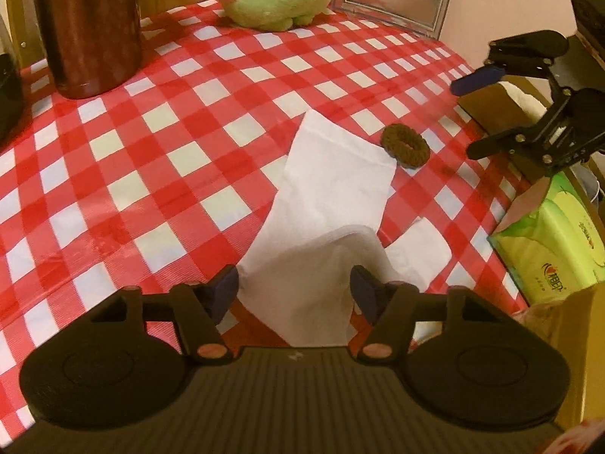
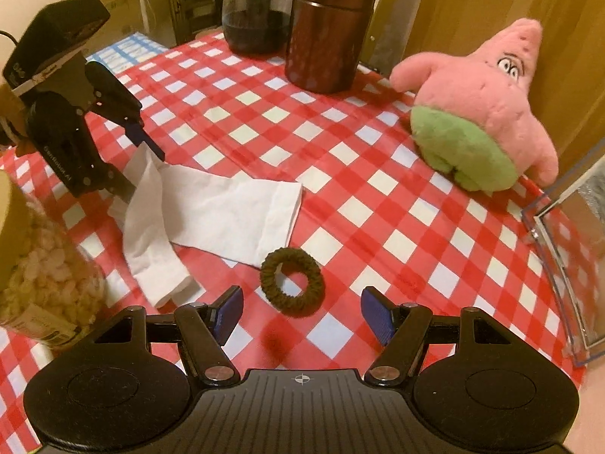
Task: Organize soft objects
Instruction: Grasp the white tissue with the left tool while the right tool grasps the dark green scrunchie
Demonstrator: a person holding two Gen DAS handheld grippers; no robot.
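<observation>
risk first: could pinch only the top fold of the white tissue (image 1: 332,189), so the rest drags across the checked cloth on the bench (image 1: 151,151) or tears; thin, limp paper, likely to slide out of a shallow bite. could also nudge the brown hair scrunchie (image 2: 292,282), which touches the tissue's right-hand corner, and shift it while the tissue lifts. could crowd too: both tools near the same patch, so a clash between them looks possible.

left hand-held gripper (image 1: 295,291): roughly half open, not clamped; raised near end of the tissue stands between the blue pads (image 1: 227,287), looks to brush the left one, not seen squeezed by either. judged about to take the tissue.

right hand-held gripper (image 2: 298,314): wide and empty, holding nothing; scrunchie sits flat on the cloth just beyond the fingertips, centred in the gap, not touched.

tissue: mid-bench, half unfolded, running from the near edge toward the far right. pink and green plush star (image 2: 480,113) at the far side, upright against the wooden panel, beside a clear plastic box (image 2: 559,249). green tissue pack (image 1: 552,238) off the right edge.
</observation>
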